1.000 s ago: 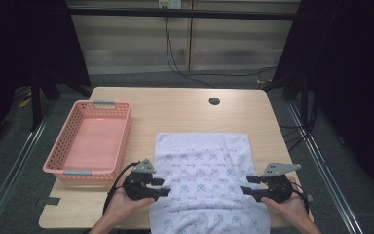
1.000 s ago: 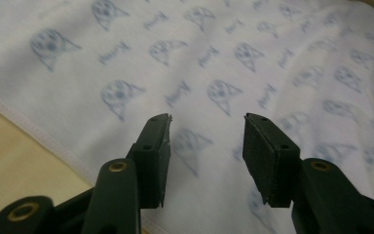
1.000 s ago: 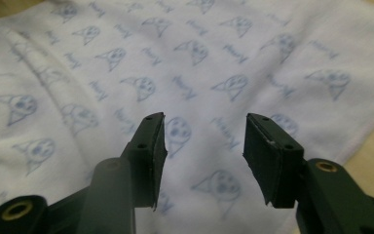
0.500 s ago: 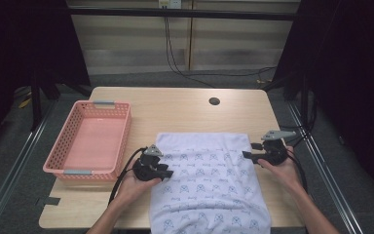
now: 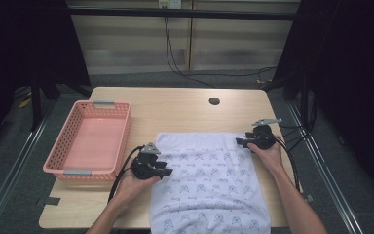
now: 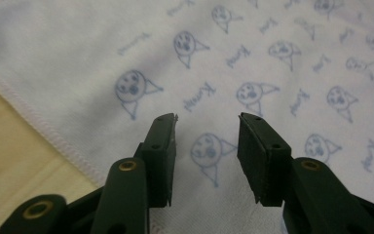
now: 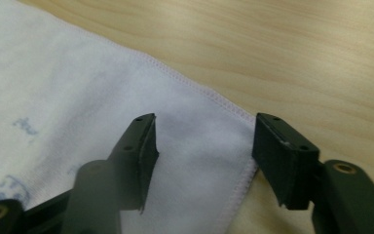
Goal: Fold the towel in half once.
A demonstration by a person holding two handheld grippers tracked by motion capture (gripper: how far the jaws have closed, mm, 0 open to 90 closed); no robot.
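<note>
Wooden table (image 5: 175,105) under me carries a printed white towel (image 5: 209,190) lying lengthwise toward me. My right gripper (image 7: 202,146), jaws just widening and empty, straddles its far right corner; my left gripper (image 6: 207,146), parted and empty, hovers over its left edge.

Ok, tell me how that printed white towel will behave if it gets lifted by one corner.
The towel lies flat and thin with a stitched hem, so it will probably droop and fold rather than hold shape. It looks light. Its near end hangs over the table edge, so a pull may drag it along.
</note>
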